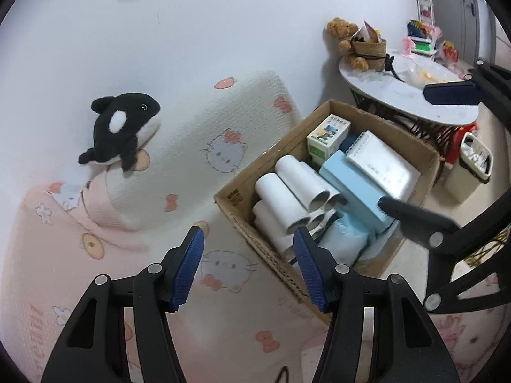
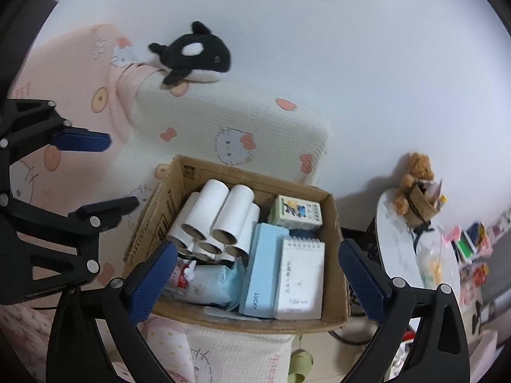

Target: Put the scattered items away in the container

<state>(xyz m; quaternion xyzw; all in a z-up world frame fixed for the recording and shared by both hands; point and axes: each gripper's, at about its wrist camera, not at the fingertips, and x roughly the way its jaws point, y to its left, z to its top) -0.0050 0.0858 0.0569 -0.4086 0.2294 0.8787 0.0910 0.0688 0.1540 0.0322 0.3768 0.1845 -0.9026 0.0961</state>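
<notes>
Left wrist view, left gripper (image 1: 248,266): jaws are standing wide with nothing between them, hovering low in the frame over the patterned bedding (image 1: 223,265).
Left wrist view, cardboard box (image 1: 242,223): sitting right of centre, already holding white rolls (image 1: 287,191), a pale blue box (image 1: 351,188), a spiral notepad (image 1: 380,159) and a small printed carton (image 1: 329,134).
Left wrist view, orca plush (image 1: 123,131): lying on the pillow (image 1: 198,159) at the left of the frame, up and left of the fingers, well apart, long axis slanting from lower left to upper right.
Right wrist view, right gripper (image 2: 257,279): jaws are gaping wide and empty, framing the cardboard box's (image 2: 255,322) near edge.
Right wrist view, orca plush (image 2: 191,54): resting in the upper left, beyond the box, long axis roughly level.
Right wrist view, left gripper (image 2: 108,172): showing at the left edge, fingers pointing right.
Nearer hand: I am judging the left gripper closer to the plush, with no box in its way.
</notes>
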